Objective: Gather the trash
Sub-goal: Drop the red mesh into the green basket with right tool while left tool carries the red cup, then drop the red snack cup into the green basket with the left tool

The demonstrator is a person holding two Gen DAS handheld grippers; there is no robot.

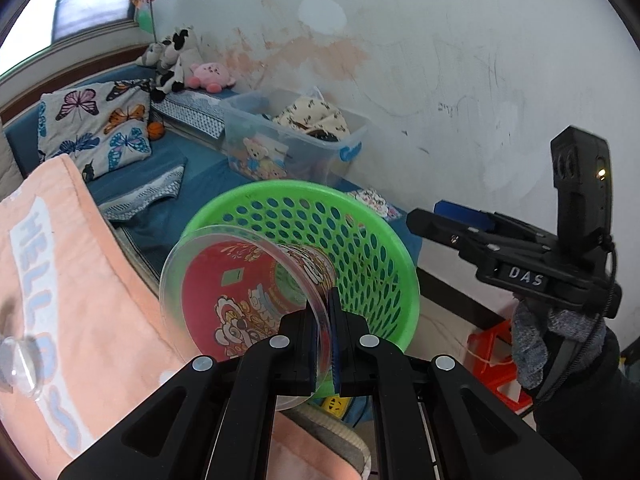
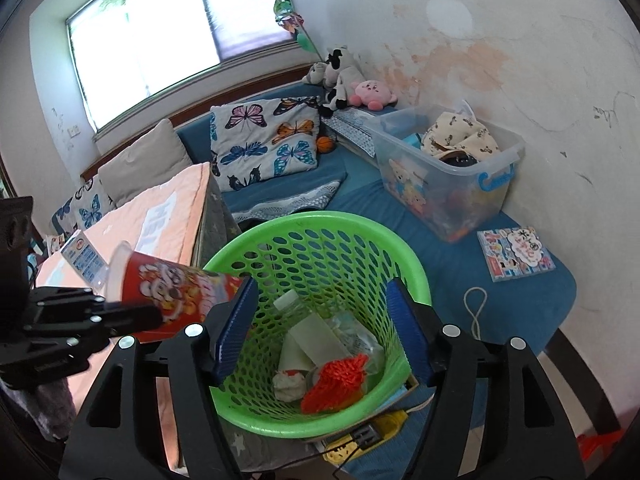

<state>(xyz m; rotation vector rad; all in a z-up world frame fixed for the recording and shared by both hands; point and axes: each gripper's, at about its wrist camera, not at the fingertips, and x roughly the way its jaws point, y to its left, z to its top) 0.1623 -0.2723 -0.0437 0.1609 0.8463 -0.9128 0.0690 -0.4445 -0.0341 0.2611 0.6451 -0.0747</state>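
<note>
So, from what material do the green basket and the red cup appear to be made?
Green basket: most likely molded plastic, glossy, with regular round holes in its wall. Red cup: probably thin clear plastic with a printed red sleeve; the see-through rim suggests it, though the sleeve could be paper.

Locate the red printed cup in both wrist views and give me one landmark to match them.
Left wrist view: the red printed cup sits low centre, its clear rim pinched in the left gripper, in front of the green basket.
Right wrist view: the cup is at the left edge, tipped sideways toward the basket.
Shared landmark: the butterfly pillow.
</note>
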